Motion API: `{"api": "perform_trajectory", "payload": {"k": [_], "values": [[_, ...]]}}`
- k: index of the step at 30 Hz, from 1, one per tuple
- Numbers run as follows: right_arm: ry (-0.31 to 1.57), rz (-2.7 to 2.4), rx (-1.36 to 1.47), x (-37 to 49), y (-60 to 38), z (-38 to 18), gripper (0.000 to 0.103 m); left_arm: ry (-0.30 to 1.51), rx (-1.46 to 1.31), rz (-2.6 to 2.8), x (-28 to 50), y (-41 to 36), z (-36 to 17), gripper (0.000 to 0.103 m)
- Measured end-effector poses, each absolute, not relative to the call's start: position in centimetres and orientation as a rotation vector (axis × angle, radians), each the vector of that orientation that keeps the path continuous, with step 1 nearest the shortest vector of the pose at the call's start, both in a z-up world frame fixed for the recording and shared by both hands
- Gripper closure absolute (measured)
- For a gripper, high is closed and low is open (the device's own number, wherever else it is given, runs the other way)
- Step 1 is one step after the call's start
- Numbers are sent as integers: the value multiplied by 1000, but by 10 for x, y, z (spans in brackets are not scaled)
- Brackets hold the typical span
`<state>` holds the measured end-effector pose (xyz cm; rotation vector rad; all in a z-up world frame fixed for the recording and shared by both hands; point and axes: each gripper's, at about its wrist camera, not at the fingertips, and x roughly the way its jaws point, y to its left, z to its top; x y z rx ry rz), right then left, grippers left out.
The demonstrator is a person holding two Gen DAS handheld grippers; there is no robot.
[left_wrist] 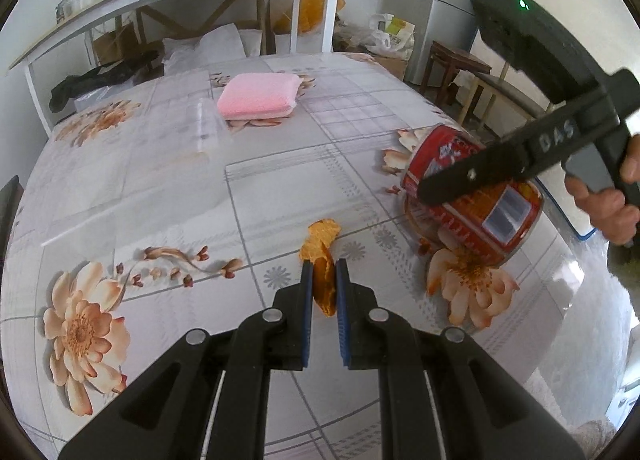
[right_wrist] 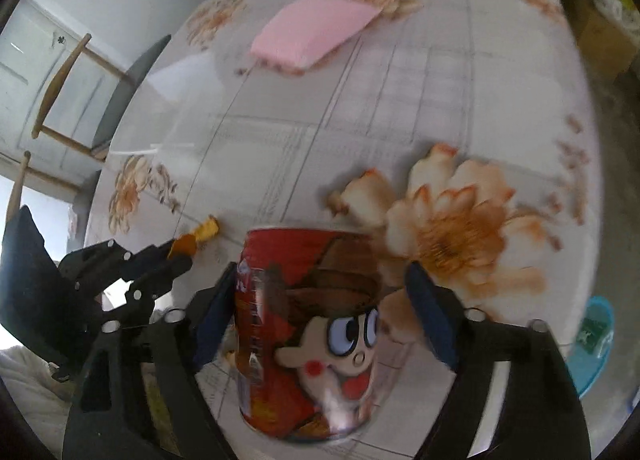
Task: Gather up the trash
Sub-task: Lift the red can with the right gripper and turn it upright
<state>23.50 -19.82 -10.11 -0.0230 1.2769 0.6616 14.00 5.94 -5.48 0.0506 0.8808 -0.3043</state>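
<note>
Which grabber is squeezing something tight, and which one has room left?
The left gripper is squeezing the orange peel tight. The right gripper sits around the red can, with a gap beside one finger.

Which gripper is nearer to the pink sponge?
Left, but only slightly. The left gripper, holding orange peel, faces the pink sponge across the table; the right gripper straddles the red can.

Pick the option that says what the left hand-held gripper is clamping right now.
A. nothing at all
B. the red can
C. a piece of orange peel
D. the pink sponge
C: the left hand-held gripper has its blue pads pressed on a curled piece of orange peel, while the red can sits between the other gripper's fingers and the pink sponge lies untouched farther up the table.
</note>
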Motion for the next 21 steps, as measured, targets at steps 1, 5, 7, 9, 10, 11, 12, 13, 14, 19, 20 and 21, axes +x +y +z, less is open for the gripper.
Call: {"api": "perform_trajectory", "payload": {"k": [1,5,7,9,10,11,12,13,14,19,20,21], "values": [[1267,652,-20,233,-199,-100,40,882,48,-303,140,60,-55,93],[1180,584,-11,223,-208,-89,40,881,40,-300,139,63,-54,93],[1070,552,-19,208,-215,-74,40,879,38,-300,139,63,-53,93],[994,528,-15,196,-222,-64,40,879,31,-300,140,64,-53,93],[967,515,-8,189,-225,-62,41,880,29,-301,140,64,-53,93],[948,502,-3,185,-228,-62,41,880,24,-302,140,64,-53,93],[928,483,1,178,-232,-63,41,881,21,-303,140,64,-53,93],[917,465,-2,174,-234,-65,41,882,20,-305,141,64,-53,93],[908,441,-8,169,-235,-68,41,883,20,-307,141,64,-53,93],[883,369,-9,161,-243,-72,41,882,20,-314,141,61,-51,93],[881,359,-11,160,-244,-71,41,881,19,-316,141,60,-50,93],[873,346,-20,158,-244,-70,41,882,18,-320,141,59,-50,93]]}}
